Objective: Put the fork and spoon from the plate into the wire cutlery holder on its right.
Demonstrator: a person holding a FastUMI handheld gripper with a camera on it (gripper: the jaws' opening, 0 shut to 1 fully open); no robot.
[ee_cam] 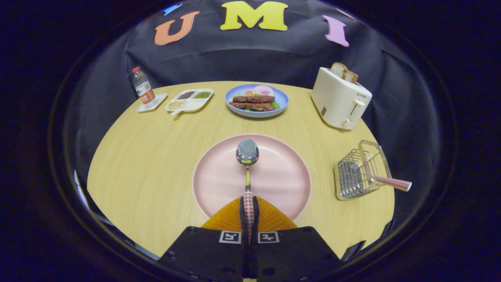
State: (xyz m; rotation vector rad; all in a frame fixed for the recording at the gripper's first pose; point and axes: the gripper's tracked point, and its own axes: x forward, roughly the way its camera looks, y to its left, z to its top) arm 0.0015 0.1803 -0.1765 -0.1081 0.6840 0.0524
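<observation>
My gripper [249,204] is shut on the red-and-white checked handle of the spoon [247,153]. Its shiny bowl points straight ahead of the fingers, over the middle of the pink plate [282,176]. Whether the spoon rests on the plate or hangs just above it I cannot tell. To the right of the plate stands the wire cutlery holder [358,172]. A checked handle [393,183], the fork's by its look, sticks out of the holder toward the right; its head is hidden among the wires.
A white toaster [339,102] with bread slices stands beyond the holder at the back right. A blue plate of food [256,100], a divided white dish of grains [190,100] and a water bottle [142,87] on a small tray line the table's far side.
</observation>
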